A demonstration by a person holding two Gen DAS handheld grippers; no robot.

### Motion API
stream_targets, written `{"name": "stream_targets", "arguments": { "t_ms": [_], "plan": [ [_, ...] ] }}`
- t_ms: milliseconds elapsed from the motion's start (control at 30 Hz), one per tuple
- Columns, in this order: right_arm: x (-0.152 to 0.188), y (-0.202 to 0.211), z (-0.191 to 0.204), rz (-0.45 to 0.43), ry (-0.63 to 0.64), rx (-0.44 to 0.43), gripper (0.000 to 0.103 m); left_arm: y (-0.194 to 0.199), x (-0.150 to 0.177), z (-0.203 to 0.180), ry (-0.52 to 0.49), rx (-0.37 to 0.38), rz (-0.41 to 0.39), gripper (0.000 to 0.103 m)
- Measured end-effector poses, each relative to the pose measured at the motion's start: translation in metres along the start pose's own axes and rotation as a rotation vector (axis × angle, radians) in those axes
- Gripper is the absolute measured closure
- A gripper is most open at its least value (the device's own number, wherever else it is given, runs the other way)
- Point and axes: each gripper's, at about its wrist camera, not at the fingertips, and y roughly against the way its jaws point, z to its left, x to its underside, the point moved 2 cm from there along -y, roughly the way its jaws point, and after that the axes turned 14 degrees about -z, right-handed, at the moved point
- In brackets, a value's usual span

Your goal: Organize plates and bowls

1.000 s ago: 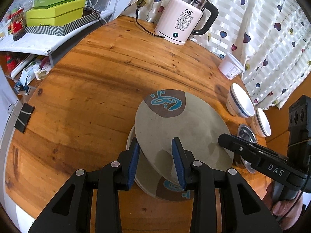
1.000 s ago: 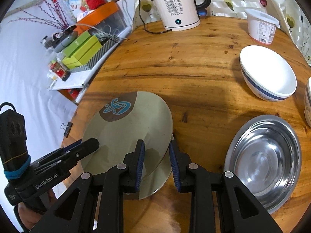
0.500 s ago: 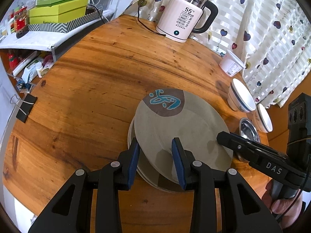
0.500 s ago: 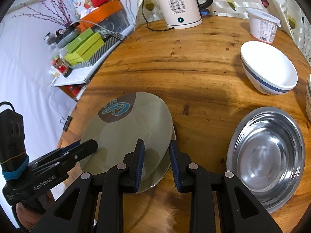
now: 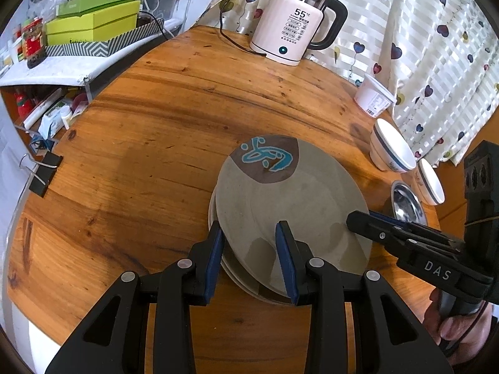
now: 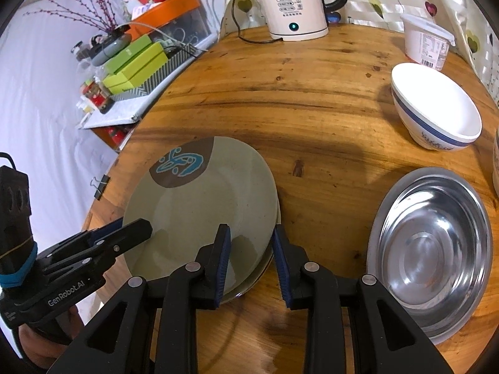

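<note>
- The upper plate, grey-green with a brown patch and blue motif at its far edge, lies on a second plate of the same kind. It sits nearly square on it, shifted a little, so the lower rim peeks out along the near-left side in the left wrist view.
- The stack rests on the wooden desk, near its front edge.
- The left tool straddles the near rim of the upper plate, one pad outside the rim and one over the plate's face. The jaws are partly open, and I cannot tell whether the pads press on anything.
- The right tool straddles the stack's right-hand rim the same way, jaws narrowly apart; grip likewise unclear.
- Both tools stand at the stack, the left at the near side, the right at its right side.
- The steel dish and the white bowl lie off to the right of the stack, on the right tool's side, so that hand looks the nearer for them.
</note>
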Motion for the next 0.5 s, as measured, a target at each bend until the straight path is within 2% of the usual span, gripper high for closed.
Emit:
{"name": "stream_targets", "arguments": {
  "t_ms": [367, 500],
  "plan": [
    [0.002, 0.0004, 0.0052, -0.001, 0.031, 0.011, 0.076, -0.0005, 0.0029, -0.0041, -0.057, -0.042, -0.007, 0.068],
    [0.0021, -0.0004, 0.0068, -0.002, 0.052, 0.03, 0.076, -0.002, 0.0038, -0.0092, -0.084, -0.048, -0.005, 0.061]
  ]
}}
